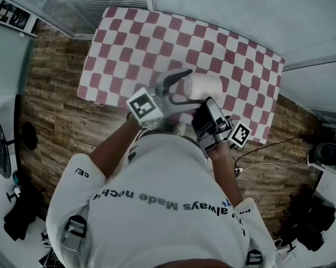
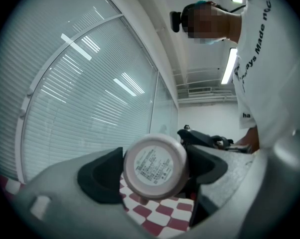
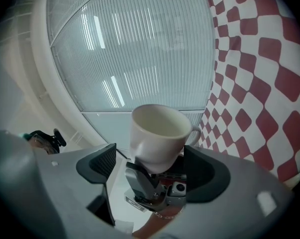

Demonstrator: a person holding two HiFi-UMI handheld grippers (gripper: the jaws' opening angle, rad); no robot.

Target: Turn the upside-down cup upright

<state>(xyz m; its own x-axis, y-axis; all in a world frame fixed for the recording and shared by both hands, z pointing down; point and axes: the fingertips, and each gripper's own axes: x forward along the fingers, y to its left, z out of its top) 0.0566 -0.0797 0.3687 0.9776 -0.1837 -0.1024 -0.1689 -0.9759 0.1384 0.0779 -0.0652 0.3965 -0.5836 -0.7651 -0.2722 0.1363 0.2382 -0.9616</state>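
Midway through the turn, by judgement, not at its end; at the left, gripping with the left gripper (image 1: pixel 187 86), closed firmly on the cup (image 1: pixel 204 86) near its base, no slack visible between pads and wall; holding it in the air above the checked table (image 1: pixel 123 43), lying roughly on its side, neither inverted nor upright, mouth toward the right; further right and nearer the body, waiting with the right gripper (image 1: pixel 208 106), spread wide and grasping nothing, aimed at the open end without touching it. Next, most likely, calls for rolling the left wrist further to bring the mouth uppermost, then lowering the base flat onto the cloth before letting go; alternatively, for closing the right gripper on the rim to take over, with care near the handle. From the head view, only the cup's side and its place above the table; from the left gripper view, looking along the jaws, the labelled underside (image 2: pixel 155 166), unseen elsewhere; from the right gripper view, the empty pale inside (image 3: pixel 157 121) and the handle (image 3: pixel 194 131), with the jaws standing apart to either side.
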